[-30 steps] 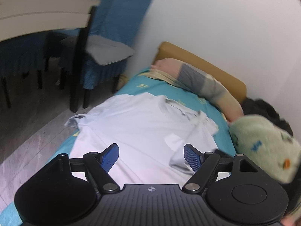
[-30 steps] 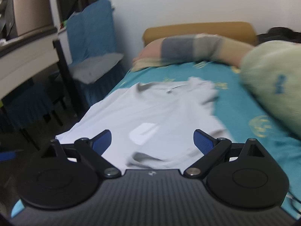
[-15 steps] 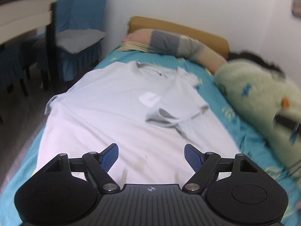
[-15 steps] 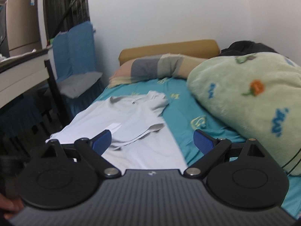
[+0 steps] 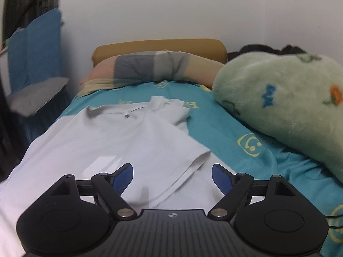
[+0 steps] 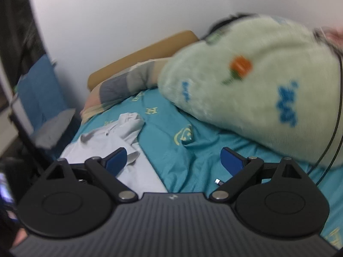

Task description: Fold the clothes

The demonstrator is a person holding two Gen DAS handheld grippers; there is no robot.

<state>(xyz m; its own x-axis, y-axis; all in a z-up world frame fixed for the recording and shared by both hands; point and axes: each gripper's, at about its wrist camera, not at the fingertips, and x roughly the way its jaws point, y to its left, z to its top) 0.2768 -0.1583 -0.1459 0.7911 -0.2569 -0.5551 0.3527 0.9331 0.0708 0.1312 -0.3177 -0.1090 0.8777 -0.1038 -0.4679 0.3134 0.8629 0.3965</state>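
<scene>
A pale grey polo shirt [image 5: 120, 137] lies flat on the teal bedsheet [image 5: 225, 126], collar toward the headboard, with its right sleeve folded in over the chest. My left gripper [image 5: 172, 174] is open and empty, low over the folded sleeve's hem. In the right wrist view the shirt [image 6: 111, 137] lies at lower left. My right gripper [image 6: 173, 158] is open and empty, over the bare sheet [image 6: 193, 150] to the right of the shirt.
A big green plush blanket [image 5: 285, 105] is heaped on the bed's right side, also in the right wrist view [image 6: 257, 85]. A striped pillow [image 5: 150, 68] lies against the tan headboard [image 5: 158, 45]. A blue-covered chair [image 5: 36, 68] stands left of the bed. A cable end [image 6: 218, 181] lies on the sheet.
Both grippers have swung to the right and stayed open. The left now faces the headboard low over the shirt; the right has moved off the shirt over the bare sheet near the blanket.
</scene>
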